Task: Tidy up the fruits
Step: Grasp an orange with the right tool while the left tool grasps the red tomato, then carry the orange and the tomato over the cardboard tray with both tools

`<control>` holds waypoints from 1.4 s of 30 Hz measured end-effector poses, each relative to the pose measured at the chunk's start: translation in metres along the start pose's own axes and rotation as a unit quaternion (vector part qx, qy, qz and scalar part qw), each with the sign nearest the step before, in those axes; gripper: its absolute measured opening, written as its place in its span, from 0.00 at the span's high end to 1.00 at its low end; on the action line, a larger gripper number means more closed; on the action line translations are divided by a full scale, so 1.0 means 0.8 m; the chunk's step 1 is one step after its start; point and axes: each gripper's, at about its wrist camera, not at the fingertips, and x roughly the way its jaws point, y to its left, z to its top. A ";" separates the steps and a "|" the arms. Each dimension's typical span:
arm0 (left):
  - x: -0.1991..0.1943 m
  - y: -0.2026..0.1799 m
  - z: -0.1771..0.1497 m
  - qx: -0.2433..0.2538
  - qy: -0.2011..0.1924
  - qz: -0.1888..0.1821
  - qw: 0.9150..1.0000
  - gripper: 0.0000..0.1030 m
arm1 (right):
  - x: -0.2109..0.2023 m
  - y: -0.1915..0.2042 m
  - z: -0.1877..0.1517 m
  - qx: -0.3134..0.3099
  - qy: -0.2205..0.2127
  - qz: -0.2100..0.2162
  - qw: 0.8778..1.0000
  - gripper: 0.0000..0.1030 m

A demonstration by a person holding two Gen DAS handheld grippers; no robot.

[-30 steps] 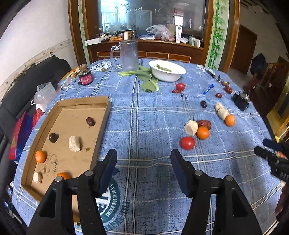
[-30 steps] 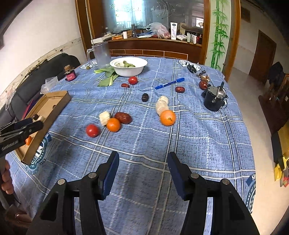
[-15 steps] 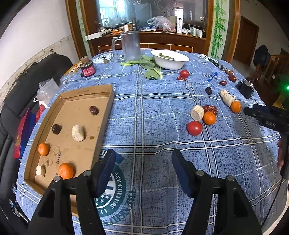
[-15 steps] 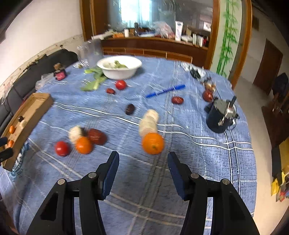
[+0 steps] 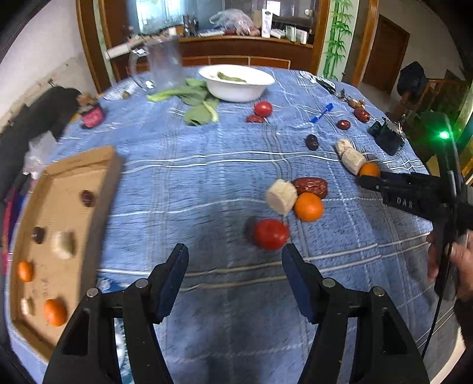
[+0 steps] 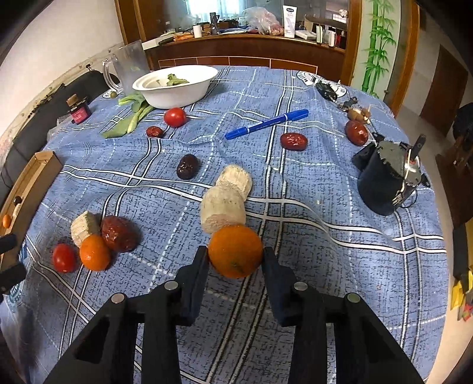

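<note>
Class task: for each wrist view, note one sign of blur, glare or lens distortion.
Left wrist view: motion blur smears the clear jug and cardboard tray; a green light flares at right. Right wrist view: sharper, yet the fisheye lens bows the tablecloth stripes.

Soft daylight from the far window [image 6: 207, 6] — left view motion-blurred, both fisheye-bent with dark corners.

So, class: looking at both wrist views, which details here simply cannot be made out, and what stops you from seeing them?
- Cardboard tray, left wrist view: motion blur smears the fruit inside; the picture edge cuts its near corner.
- Same tray, right wrist view: only a sliver shows at the left edge.
- Orange between the right gripper pads: its underside is hidden, and pad contact is unclear.
- Bottle label on the sideboard: too small to read.
</note>
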 end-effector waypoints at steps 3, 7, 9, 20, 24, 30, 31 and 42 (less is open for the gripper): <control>0.023 -0.007 0.006 -0.009 0.018 -0.015 1.000 0.37 | -0.002 0.002 -0.001 -0.006 0.001 0.002 1.000 0.62; 0.046 -0.020 0.012 -0.005 0.025 -0.023 0.999 0.38 | -0.008 0.000 -0.001 -0.005 -0.003 0.003 1.000 0.62; 0.054 -0.026 0.015 0.003 0.025 -0.017 1.000 0.38 | -0.010 -0.002 0.000 -0.004 -0.005 0.005 1.000 0.62; 0.061 -0.013 0.014 -0.003 0.018 -0.031 0.999 0.70 | -0.017 0.003 -0.002 -0.009 -0.014 0.000 1.000 0.62; 0.045 -0.010 0.006 -0.002 0.011 -0.034 0.999 0.70 | -0.031 0.006 -0.006 -0.007 -0.023 0.003 1.000 0.62; 0.018 -0.003 -0.011 -0.006 0.004 -0.046 0.999 0.70 | -0.057 0.015 -0.020 -0.009 -0.032 0.003 0.999 0.62; 0.013 0.000 -0.014 -0.010 0.003 -0.052 0.999 0.70 | -0.060 0.017 -0.022 -0.010 -0.033 0.002 0.999 0.62; -0.042 0.039 -0.032 -0.024 -0.025 -0.064 0.997 0.70 | -0.080 0.069 -0.058 -0.019 -0.019 0.006 1.000 0.62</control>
